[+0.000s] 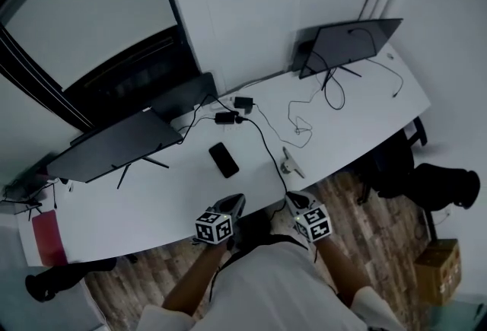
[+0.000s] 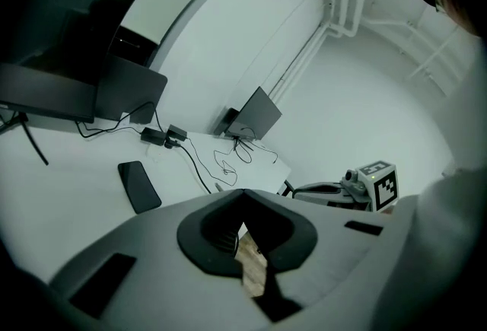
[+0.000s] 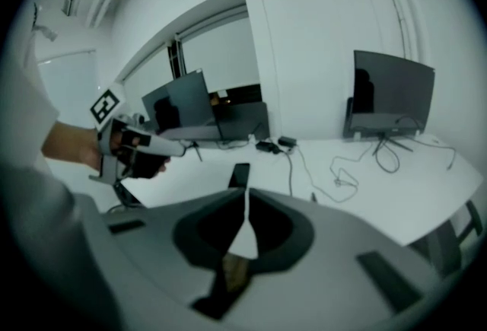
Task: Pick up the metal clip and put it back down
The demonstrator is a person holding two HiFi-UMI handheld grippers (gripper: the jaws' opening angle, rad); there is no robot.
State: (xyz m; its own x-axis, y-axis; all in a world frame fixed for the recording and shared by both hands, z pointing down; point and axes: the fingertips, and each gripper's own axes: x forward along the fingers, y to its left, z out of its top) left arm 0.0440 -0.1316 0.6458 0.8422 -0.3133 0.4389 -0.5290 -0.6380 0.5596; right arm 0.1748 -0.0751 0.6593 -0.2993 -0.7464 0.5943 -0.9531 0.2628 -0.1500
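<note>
The metal clip [image 1: 290,163] lies on the white desk [image 1: 137,208] near its front edge, with nothing touching it. It shows small past the jaws in the left gripper view [image 2: 218,186] and the right gripper view [image 3: 312,198]. My left gripper [image 1: 233,202] hangs over the desk's front edge, left of the clip and nearer to me, its jaws shut with nothing between them. My right gripper [image 1: 295,198] is just in front of the clip, off the desk edge, also shut and empty. Each gripper's own view shows its jaw tips meeting [image 2: 243,196] [image 3: 246,196].
A black phone [image 1: 224,160] lies left of the clip. Two power adapters [image 1: 226,117] and black cables [image 1: 268,143] run across the middle of the desk. Monitors stand at the back left [image 1: 114,145] and back right [image 1: 346,44]. A cardboard box [image 1: 437,268] sits on the wooden floor.
</note>
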